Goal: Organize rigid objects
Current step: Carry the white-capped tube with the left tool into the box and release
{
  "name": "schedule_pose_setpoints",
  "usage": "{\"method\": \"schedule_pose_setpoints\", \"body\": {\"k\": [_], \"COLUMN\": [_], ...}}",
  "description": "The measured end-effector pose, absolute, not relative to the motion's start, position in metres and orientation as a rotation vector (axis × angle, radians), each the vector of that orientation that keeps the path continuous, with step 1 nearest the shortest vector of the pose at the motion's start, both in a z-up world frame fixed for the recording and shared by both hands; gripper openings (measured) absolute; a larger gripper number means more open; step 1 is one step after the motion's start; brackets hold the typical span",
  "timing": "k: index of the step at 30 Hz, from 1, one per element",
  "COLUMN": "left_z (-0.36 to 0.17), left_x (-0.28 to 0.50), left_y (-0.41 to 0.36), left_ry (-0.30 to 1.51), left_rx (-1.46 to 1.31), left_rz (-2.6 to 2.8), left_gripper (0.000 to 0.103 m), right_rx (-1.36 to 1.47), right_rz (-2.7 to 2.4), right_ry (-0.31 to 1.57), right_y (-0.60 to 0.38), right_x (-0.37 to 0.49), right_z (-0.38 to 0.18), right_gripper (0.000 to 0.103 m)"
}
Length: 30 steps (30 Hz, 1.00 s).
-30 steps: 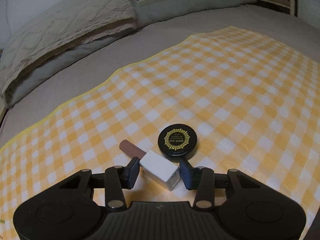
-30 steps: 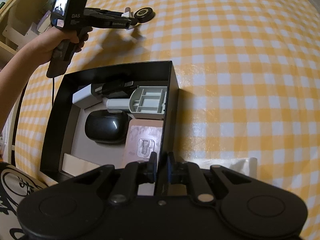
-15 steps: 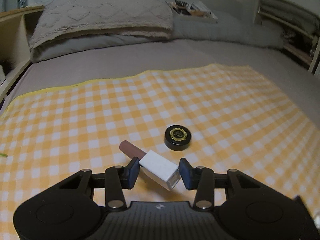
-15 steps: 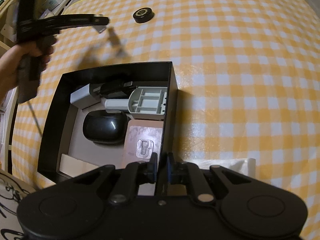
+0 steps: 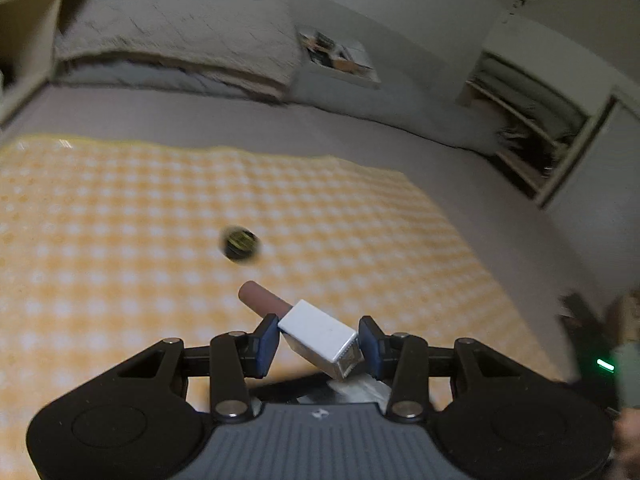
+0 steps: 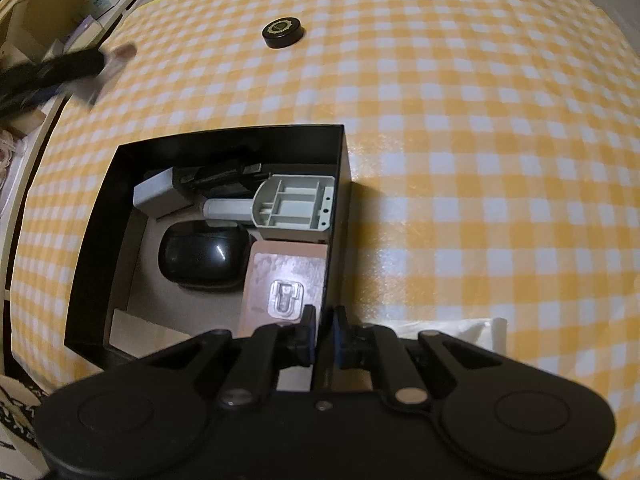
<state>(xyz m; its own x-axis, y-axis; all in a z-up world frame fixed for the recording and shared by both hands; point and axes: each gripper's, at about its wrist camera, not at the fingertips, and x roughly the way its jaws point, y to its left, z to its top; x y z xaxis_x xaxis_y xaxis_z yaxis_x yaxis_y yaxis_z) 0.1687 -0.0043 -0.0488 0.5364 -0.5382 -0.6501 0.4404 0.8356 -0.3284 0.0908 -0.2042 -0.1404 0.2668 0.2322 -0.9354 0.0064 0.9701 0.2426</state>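
Overhead, left tool (image 5: pixel 319 345) clamping white-capped tube (image 5: pixel 316 334); right tool (image 6: pixel 321 334) pinching black box (image 6: pixel 340 184) wall.

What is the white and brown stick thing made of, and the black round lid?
The stick in the left hand-held gripper looks like hard plastic: a matte white cap with a shiny silvery end, and a smooth brown tube. The round lid looks like glossy black plastic with gold print, though it might be metal.
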Motion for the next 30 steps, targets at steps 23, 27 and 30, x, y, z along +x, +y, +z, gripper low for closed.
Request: {"method": "schedule_pose_setpoints", "body": {"k": [23, 27, 30], "left_z": [-0.103, -0.102, -0.103], "left_x": [0.062, 0.066, 0.066], "left_y": [-0.037, -0.047, -0.053], "left_ry": [1.046, 1.059, 1.083], "left_rx": [-0.303, -0.292, -0.265], "left_rz": [-0.222, -0.247, -0.254], "left_gripper": [0.045, 0.061, 0.076], "right_rx": [0.192, 0.196, 0.195], "right_rz": [0.149, 0.15, 0.151], "right_ry": [1.287, 1.287, 1.287], "right_y": [-0.204, -0.203, -0.204], "right_x": [0.089, 0.089, 0.089], "right_z": [-0.14, -0.14, -0.14], "right_gripper": [0.008, 0.008, 0.008]}}
